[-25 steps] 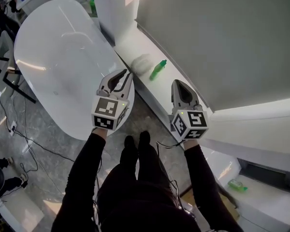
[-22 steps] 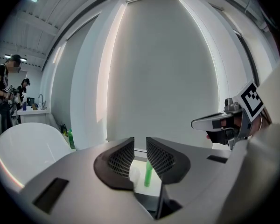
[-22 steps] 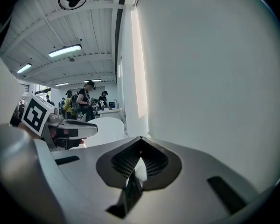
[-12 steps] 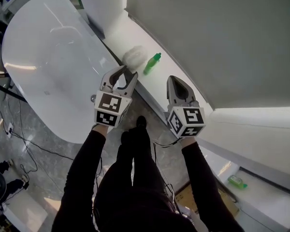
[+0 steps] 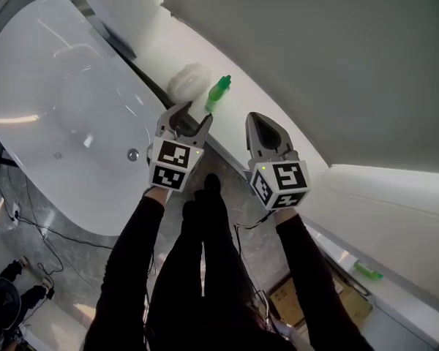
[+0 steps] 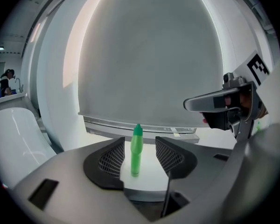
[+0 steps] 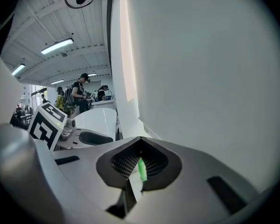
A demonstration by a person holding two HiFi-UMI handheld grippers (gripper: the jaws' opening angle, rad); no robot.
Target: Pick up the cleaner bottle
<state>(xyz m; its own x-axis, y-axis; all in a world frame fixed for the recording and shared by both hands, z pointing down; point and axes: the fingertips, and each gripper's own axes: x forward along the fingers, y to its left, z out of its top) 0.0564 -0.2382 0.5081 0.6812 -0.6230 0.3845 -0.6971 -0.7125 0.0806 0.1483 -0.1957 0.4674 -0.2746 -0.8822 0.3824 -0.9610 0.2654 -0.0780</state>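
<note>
The green cleaner bottle (image 5: 218,93) stands upright on a white ledge (image 5: 238,134) below a grey wall panel. My left gripper (image 5: 193,117) is just short of it and aimed at it. Its jaws have just been opening and stand open, with nothing between the pads. In the left gripper view the bottle (image 6: 136,148) shows ahead, framed by the open left gripper (image 6: 139,158). My right gripper (image 5: 261,121) hangs to the right of the bottle, shut and empty. Through the slit of the right gripper (image 7: 139,168) only a sliver of the bottle (image 7: 142,170) shows.
A white fluffy pad (image 5: 187,80) lies on the ledge just left of the bottle. A white bathtub (image 5: 58,108) fills the left side. The person's legs stand on the grey floor, beside a cardboard box (image 5: 293,298). Another green bottle (image 5: 368,270) lies at lower right.
Both grippers have sunk and moved closer to the ledge and the bottle. The left gripper's jaws went from nearly shut to wide open. The right jaws stayed shut.
</note>
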